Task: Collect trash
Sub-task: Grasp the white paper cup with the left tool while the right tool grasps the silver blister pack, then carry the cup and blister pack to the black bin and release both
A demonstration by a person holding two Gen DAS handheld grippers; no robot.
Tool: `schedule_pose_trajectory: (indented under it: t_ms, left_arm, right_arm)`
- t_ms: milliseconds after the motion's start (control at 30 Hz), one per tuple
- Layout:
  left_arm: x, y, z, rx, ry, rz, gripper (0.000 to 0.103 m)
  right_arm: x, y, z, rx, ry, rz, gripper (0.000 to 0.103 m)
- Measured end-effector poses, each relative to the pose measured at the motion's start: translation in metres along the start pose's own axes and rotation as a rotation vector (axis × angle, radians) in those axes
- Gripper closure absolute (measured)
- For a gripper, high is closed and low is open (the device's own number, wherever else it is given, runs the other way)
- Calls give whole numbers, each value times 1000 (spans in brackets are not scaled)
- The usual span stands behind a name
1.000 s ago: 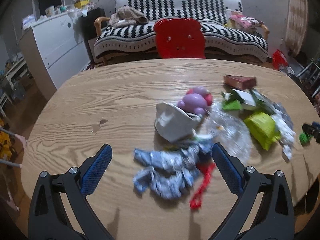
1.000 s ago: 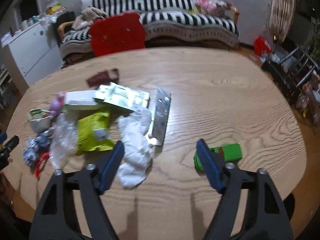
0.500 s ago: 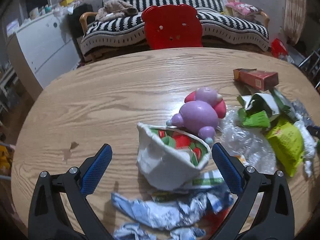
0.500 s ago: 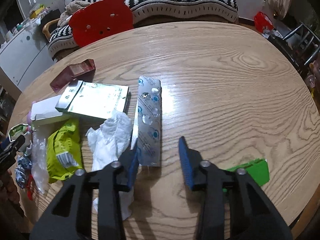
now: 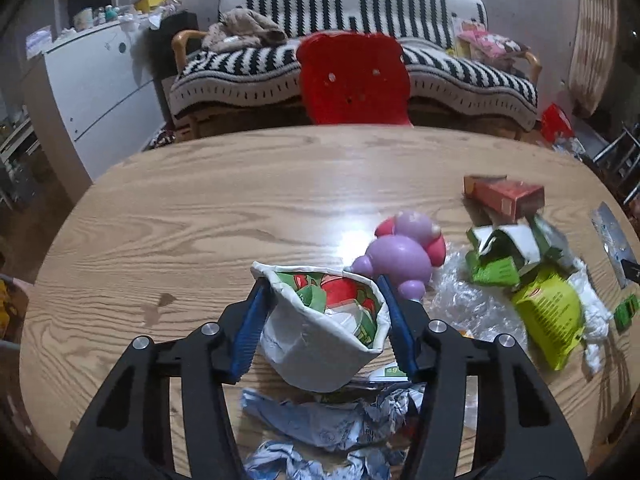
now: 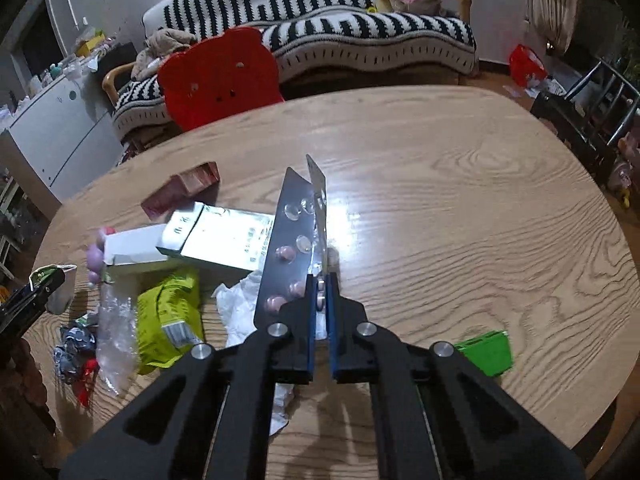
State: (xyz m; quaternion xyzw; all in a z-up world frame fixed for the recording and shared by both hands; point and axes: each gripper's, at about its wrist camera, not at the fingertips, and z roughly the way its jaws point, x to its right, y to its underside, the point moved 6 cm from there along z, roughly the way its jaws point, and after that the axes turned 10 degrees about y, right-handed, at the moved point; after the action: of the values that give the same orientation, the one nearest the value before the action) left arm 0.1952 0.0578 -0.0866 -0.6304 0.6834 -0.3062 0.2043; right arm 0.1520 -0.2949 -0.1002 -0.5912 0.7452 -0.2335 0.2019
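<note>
The left gripper (image 5: 324,312) is closing, pads on the cup (image 5: 320,340); the right gripper (image 6: 320,300) is clenched on the blister pack (image 6: 294,236).

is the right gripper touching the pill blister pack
Touching. The right wrist view shows the right gripper shut on the pill blister pack, pads pinching its near edge so it folds upward.

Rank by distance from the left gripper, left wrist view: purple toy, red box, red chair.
Left gripper, jaws closing around the paper cup:
1. Purple toy, just beyond the right finger.
2. Red box, farther off, right side of the table.
3. Red chair, past the table's far edge.
</note>
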Motion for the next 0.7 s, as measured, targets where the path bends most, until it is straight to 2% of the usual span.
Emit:
schedule_pose_trajectory:
  t_ms: [200, 367, 567, 700]
  left_arm:
    - [5, -2, -14, 14, -2, -1, 49]
    - [23, -5, -23, 25, 23, 13, 49]
    - [83, -8, -35, 48, 86, 81, 49]
    - [149, -8, -45, 63, 195, 121, 49]
  right_arm:
    - [10, 2, -10, 13, 6, 15, 97]
    - [32, 3, -36, 59, 16, 33, 97]
    - [91, 15, -79, 121, 54, 91, 97]
    - [142, 33, -106, 141, 103, 134, 97]
